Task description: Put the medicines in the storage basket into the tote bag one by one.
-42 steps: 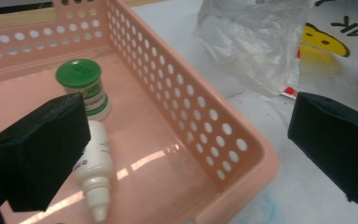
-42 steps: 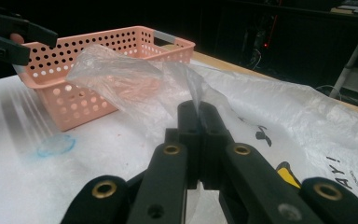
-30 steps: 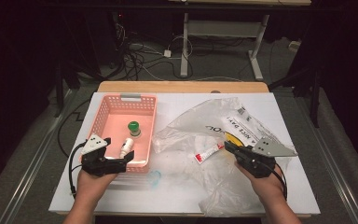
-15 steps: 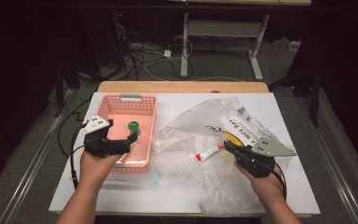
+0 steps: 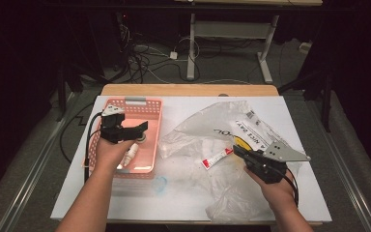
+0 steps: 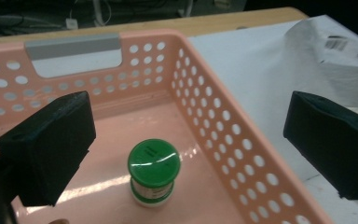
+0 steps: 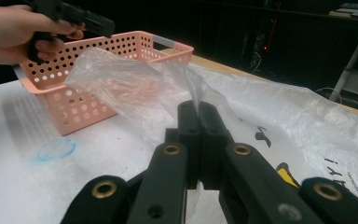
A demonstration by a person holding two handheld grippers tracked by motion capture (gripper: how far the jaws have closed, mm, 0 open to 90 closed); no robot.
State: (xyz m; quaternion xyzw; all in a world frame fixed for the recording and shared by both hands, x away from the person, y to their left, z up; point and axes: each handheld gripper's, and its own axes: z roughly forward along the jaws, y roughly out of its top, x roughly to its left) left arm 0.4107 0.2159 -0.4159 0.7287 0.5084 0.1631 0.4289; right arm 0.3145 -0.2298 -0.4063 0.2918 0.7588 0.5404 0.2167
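left gripper (image 6: 186, 149) open above green-capped small jar (image 6: 153, 173) in pink perforated plastic basket (image 6: 223, 130) | right gripper (image 7: 198, 112) clamped on clear plastic bag (image 7: 121, 84) | tip: centre jaws on cap, descend straight, clear basket wall

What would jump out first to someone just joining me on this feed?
The pink basket at the table's left, with a green-capped jar standing inside it under the open left gripper. Then the big crumpled clear plastic bag spread over the right half, one edge pinched in the shut right gripper.
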